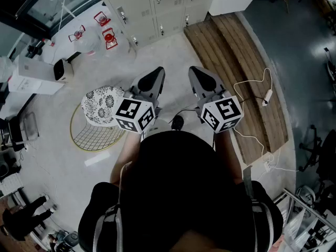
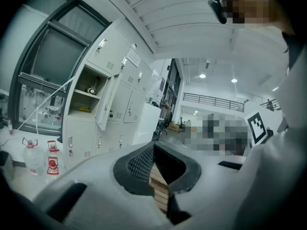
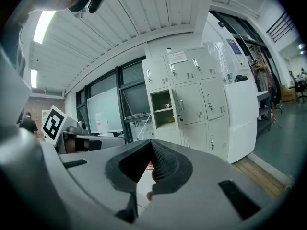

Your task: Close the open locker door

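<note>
Mia: Where is the door that has to be shut?

Tom: It is the pale grey metal locker door [image 2: 106, 103]. It hangs at the left edge of the tall bank of pale grey lockers [image 2: 129, 97], in the middle row. It is wide open, and the shelf [image 2: 86, 94] inside shows.

Mia: Which way does it point?

Tom: It is tall and thin, so its long side runs up and down. Its hinges look to be on the right side of the opening. Its free edge sticks out into the room.

Mia: Are the grippers near it?

Tom: No, both are well apart from the lockers. The left gripper [image 2: 153, 150] has its jaws closed tight with nothing in them. The right gripper [image 3: 152, 145] has its jaws pressed together too, and it holds nothing.

Mia: Will the door be hard to move?

Tom: Likely not. It looks like thin, stiff metal, so it should be light and swing easily. It may bang if pushed hard.

Mia: Where should the person touch it?

Tom: On the flat face near the free edge, far from the hinges. Closed jaws can push there, so no grip is needed.
</note>
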{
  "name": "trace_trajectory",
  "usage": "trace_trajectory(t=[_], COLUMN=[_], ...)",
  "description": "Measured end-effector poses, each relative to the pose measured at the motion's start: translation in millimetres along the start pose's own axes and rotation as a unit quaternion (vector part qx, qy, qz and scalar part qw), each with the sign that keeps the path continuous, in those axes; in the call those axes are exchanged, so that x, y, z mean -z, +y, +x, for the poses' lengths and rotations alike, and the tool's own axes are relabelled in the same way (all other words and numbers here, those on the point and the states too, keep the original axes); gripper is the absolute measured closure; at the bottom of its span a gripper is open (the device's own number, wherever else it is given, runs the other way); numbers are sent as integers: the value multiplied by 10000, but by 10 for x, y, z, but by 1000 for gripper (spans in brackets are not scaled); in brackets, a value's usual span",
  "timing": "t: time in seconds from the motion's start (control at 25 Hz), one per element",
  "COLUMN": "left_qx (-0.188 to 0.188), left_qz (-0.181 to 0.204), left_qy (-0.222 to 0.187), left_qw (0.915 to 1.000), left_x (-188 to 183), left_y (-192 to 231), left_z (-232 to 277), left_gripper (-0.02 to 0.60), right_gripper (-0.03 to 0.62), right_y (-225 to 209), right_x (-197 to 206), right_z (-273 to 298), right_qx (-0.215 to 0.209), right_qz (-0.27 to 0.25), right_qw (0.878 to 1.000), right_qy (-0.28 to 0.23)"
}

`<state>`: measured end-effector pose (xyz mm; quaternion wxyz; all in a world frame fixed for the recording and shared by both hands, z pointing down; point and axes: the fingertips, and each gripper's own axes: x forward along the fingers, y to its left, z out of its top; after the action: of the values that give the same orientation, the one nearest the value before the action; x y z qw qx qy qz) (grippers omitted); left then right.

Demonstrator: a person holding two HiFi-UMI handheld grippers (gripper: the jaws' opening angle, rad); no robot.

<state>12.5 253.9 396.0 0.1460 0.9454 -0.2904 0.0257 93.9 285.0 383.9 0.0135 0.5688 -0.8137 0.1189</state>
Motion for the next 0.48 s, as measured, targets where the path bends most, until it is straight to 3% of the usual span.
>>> trace_trajectory(t=[0.48], left_qx=[79], left_qz=[23], left_qy=[199], left_qw=[9998], left_x=[54], left_y=[-133], left_z=[-24], left_gripper=[563], right_gripper=[589], right_y=[15], right_x=[72], right_z=[-106], right_qx=[42], right_qz=[150], right_qw=[9999], right_qy=[-29])
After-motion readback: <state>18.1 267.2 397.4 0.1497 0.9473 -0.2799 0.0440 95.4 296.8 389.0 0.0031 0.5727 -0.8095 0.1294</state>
